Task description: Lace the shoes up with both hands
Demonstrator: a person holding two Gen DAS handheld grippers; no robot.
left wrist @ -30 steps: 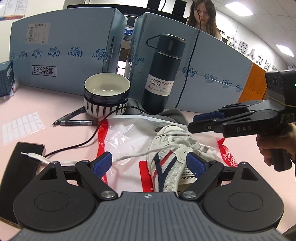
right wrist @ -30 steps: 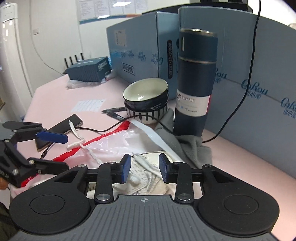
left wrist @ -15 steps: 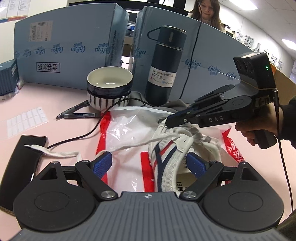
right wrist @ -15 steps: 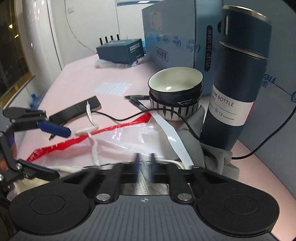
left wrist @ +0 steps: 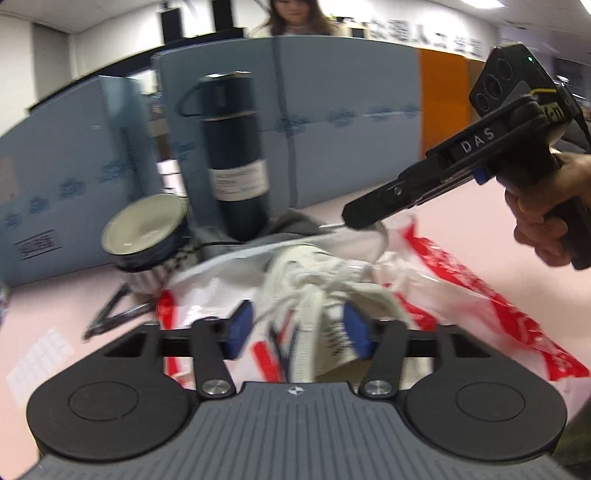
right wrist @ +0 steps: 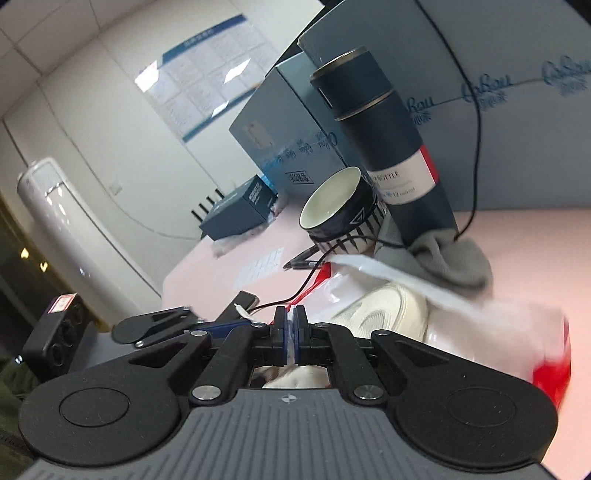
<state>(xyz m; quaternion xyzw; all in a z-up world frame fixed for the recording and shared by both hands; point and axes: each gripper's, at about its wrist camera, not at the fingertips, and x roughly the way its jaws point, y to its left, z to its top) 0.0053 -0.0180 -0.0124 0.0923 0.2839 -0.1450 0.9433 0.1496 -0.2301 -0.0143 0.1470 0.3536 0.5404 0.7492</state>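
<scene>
A white shoe [left wrist: 306,273] with navy and red stripes lies on a red and white plastic bag [left wrist: 461,280]. My left gripper [left wrist: 298,330] is at the shoe's near end. Its jaws are closing, with the shoe's tongue and a white lace strip between the blue pads [left wrist: 240,328]. The left pad still stands clear of them. My right gripper [left wrist: 351,219], held by a hand, hovers above the shoe's far side, shut on a thin white lace [left wrist: 330,225]. In the right wrist view its pads [right wrist: 282,332] meet on that lace, above the shoe [right wrist: 380,314].
A dark vacuum bottle [left wrist: 232,155], stacked bowls [left wrist: 144,232], pens [left wrist: 118,314] and a grey cloth [right wrist: 443,254] stand behind the shoe. Blue cardboard boxes [left wrist: 332,110] wall off the back, with a person [left wrist: 295,18] behind them. A phone [right wrist: 245,299] and a black cable lie at the left.
The left jaws have narrowed around the shoe. The right gripper has shut on the lace and lifted away up and right. Both views have rolled.
</scene>
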